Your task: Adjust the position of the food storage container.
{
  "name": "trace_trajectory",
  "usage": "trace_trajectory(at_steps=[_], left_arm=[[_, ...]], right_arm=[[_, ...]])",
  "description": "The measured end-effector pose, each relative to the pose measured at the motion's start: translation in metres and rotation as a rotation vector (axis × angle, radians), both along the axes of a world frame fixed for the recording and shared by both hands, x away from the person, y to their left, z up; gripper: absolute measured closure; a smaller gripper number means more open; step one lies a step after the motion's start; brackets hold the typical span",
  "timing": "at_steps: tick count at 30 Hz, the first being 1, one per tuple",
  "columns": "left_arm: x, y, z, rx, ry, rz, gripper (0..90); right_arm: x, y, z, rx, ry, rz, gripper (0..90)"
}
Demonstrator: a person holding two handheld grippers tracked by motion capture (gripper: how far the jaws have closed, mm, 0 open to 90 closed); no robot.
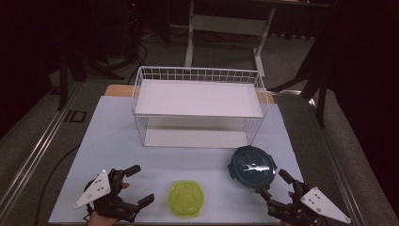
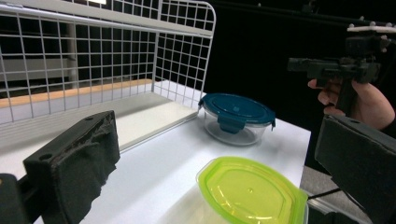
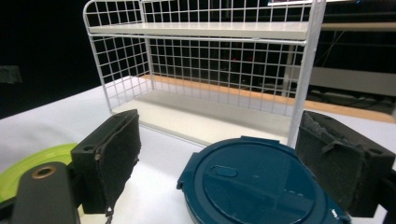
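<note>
Low in the high view, the left hand-held gripper (image 1: 137, 185) sits at the bottom left, jaws apart and empty — the green lid (image 1: 187, 198) lies just to its right at bottom centre. At the bottom right, the right hand-held gripper (image 1: 274, 184) is also spread and empty, with the blue-lidded tub (image 1: 252, 167) just up-left of it. Behind both, the white wire rack (image 1: 199, 104) stands mid-frame on the table (image 1: 113, 141).

The green lid (image 3: 32, 163) is half hidden behind the left-hand pad (image 3: 109, 163); the blue-lidded container (image 3: 261, 186) runs off the bottom edge.
</note>
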State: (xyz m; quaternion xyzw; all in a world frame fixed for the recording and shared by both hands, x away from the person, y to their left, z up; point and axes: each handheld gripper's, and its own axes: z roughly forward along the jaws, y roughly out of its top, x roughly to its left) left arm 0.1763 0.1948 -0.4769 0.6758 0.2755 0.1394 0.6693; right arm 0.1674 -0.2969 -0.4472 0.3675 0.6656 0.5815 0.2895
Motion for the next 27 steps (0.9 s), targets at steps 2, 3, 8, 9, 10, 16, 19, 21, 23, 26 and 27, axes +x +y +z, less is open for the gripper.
trace_trajectory(at_steps=[2,3,8,9,10,16,19,21,23,26,27], left_arm=[[-0.001,-0.002,0.002,-0.001,0.001,-0.014,0.0],[-0.001,-0.002,0.002,-0.001,0.001,-0.014,0.0],[-0.008,-0.016,0.009,0.011,0.009,-0.08,1.6],[-0.008,-0.016,0.009,0.011,0.009,-0.08,2.5],[-0.009,-0.022,0.012,0.02,0.014,-0.1,3.0],[-0.012,-0.036,0.02,0.031,0.039,-0.161,19.8],[-0.013,-0.042,0.02,0.043,0.047,-0.183,31.6],[-0.013,-0.05,0.02,0.074,0.059,-0.202,40.7],[-0.013,-0.055,0.018,0.077,0.071,-0.209,47.3],[-0.014,-0.063,0.014,0.088,0.085,-0.227,53.7],[-0.014,-0.063,0.014,0.088,0.085,-0.227,53.6]], right_arm=[[-0.001,0.001,0.0,-0.015,-0.004,-0.005,13.4],[-0.001,0.001,0.0,-0.015,-0.004,-0.005,13.4],[-0.002,0.0,0.001,-0.014,0.001,-0.02,13.1],[-0.002,0.0,0.001,-0.014,0.001,-0.02,13.1],[-0.003,0.001,0.002,-0.015,-0.005,-0.019,13.1],[-0.006,0.002,0.004,-0.001,-0.014,-0.011,13.1],[-0.006,0.002,0.004,0.006,-0.01,-0.012,13.1],[-0.005,0.001,0.003,0.014,-0.003,-0.013,13.1],[-0.006,0.002,0.003,0.016,-0.004,-0.008,13.1],[-0.005,0.002,0.003,0.016,-0.003,-0.006,13.1],[-0.005,0.002,0.003,0.016,-0.003,-0.006,13.1]])
